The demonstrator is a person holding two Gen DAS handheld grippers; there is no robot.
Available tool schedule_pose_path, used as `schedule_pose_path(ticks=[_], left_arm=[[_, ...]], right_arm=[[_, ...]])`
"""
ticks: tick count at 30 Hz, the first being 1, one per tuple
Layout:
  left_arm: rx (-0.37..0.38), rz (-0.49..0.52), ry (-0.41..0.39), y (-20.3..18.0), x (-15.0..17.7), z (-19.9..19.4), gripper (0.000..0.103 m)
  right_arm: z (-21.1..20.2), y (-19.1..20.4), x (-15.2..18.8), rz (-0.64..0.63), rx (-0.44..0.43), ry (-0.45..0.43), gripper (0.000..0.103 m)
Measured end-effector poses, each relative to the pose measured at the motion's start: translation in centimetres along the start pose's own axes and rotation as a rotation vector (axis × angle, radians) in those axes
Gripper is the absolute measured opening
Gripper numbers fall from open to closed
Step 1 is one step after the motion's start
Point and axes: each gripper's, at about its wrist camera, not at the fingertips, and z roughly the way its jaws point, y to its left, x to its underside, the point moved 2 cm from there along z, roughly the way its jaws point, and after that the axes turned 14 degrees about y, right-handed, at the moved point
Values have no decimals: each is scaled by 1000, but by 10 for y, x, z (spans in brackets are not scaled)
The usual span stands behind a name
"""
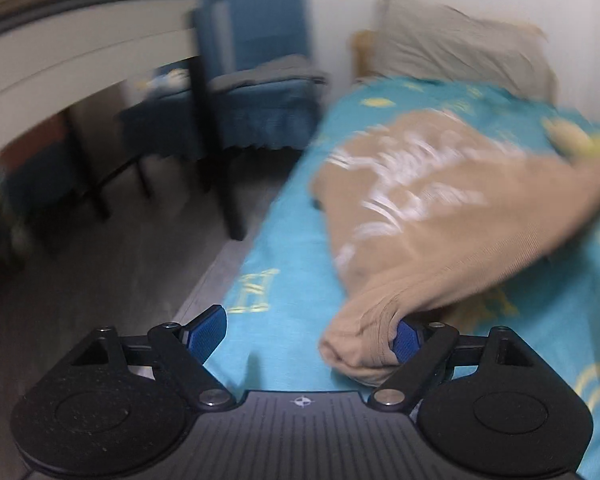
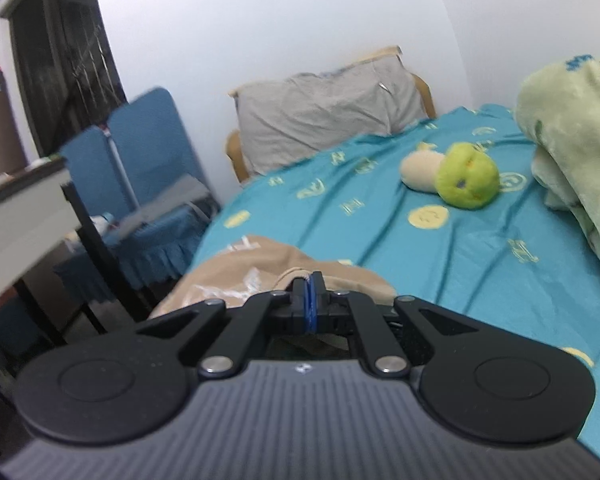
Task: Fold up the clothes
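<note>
Bed sheet [image 1: 284, 288]: left claw [image 1: 306, 334] open beside tan garment [image 1: 440, 216]; right claw [image 2: 310, 300] clamps garment.

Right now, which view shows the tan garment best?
Left wrist view: most of the tan garment shows, spread on the bed, though blurred. The right wrist view catches only a bunched part behind the right gripper.

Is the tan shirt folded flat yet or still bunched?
Still bunched. The tan shirt lies rumpled on the teal bedsheet, one end gathered against a pad of the open left gripper.
</note>
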Motion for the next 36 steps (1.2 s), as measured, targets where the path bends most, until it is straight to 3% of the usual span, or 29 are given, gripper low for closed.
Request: schedule_pose_path(ticks=[5,7,9,10,11,13,20,28,31,33,36], left_arm=[[34,-158,-221,23,-12,-38,87],[43,-184,-278,27,-14,-48,87],[19,-186,-311,26,-13,-54,87],[11,-184,-319,24,-13,-55,87],[12,-183,-318,23,-14,-55,87],[19,-188,-304,24,-14,-54,87],[-31,-161,-219,28,-15,-31,87],[-147,-19,-17,8,-6,11,87],[-133,-85,19,17,-5,15,89],[-123,-179,-2,29,-7,10,91],[-114,-304,-119,45,-12,-12,93]], right_arm=[[13,-2,10,1,29,62,6],[18,-2,14,8,17,90,6],[23,0,17,15,22,122,14],[26,0,19,12,33,139,31],[29,0,21,10,43,154,56],[36,-3,27,13,60,167,80],[51,-27,38,96,116,184,80],[10,-15,26,63,168,-79,80],[6,-10,24,26,208,-111,80],[8,-8,23,16,232,-102,80],[6,-10,19,44,240,-70,80]])
